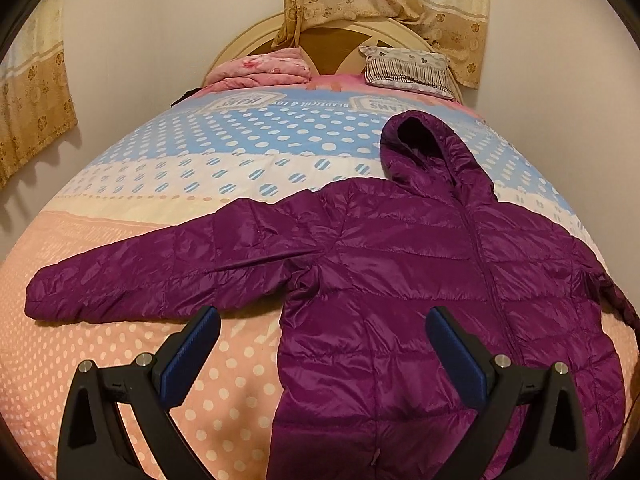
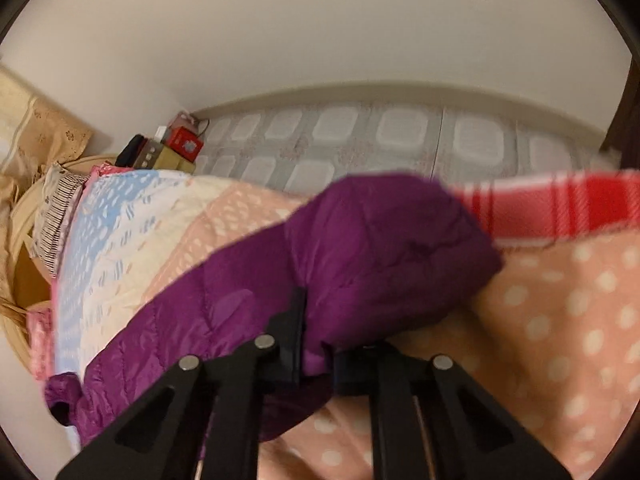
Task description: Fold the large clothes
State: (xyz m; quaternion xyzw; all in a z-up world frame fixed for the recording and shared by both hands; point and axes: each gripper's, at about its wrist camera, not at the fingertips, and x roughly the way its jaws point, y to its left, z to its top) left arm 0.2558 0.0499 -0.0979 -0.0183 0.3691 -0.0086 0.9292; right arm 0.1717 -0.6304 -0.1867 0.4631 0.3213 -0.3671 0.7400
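- Bedroom setting: a polka-dot quilt (image 1: 132, 208) in pink, cream and blue bands covers the bed, with a striped pillow (image 1: 408, 68) and a folded pink blanket (image 1: 264, 68) up by the headboard and curtains on the wall behind
- On that quilt I see the purple puffer jacket (image 1: 420, 264) spread front-up, zip closed, hood (image 1: 432, 148) pointing toward the headboard and hem toward me, so its long axis runs away from my left tool
- My left gripper (image 1: 324, 344) hovers over the lower body of the jacket with its blue pads wide apart and nothing between them; one finger is above bare quilt, the other above the purple fabric
- Out to the left, the near sleeve (image 1: 160, 268) lies flat and roughly crosswise to the body, cuff well away from the torso; my left hand is the nearer one for it
- My right gripper (image 2: 316, 344) looks clamped on the other sleeve (image 2: 384, 248), which bulges up, raised off the quilt, ahead of the fingers; this view is blurred, so I judge the grip rather than see it cleanly
- A red plaid cloth (image 2: 560, 208) sits at the bed's edge beyond that sleeve
- I read the coming move as carrying this right sleeve across the chest toward the zip, with the left tool tilted down, free to take its own sleeve
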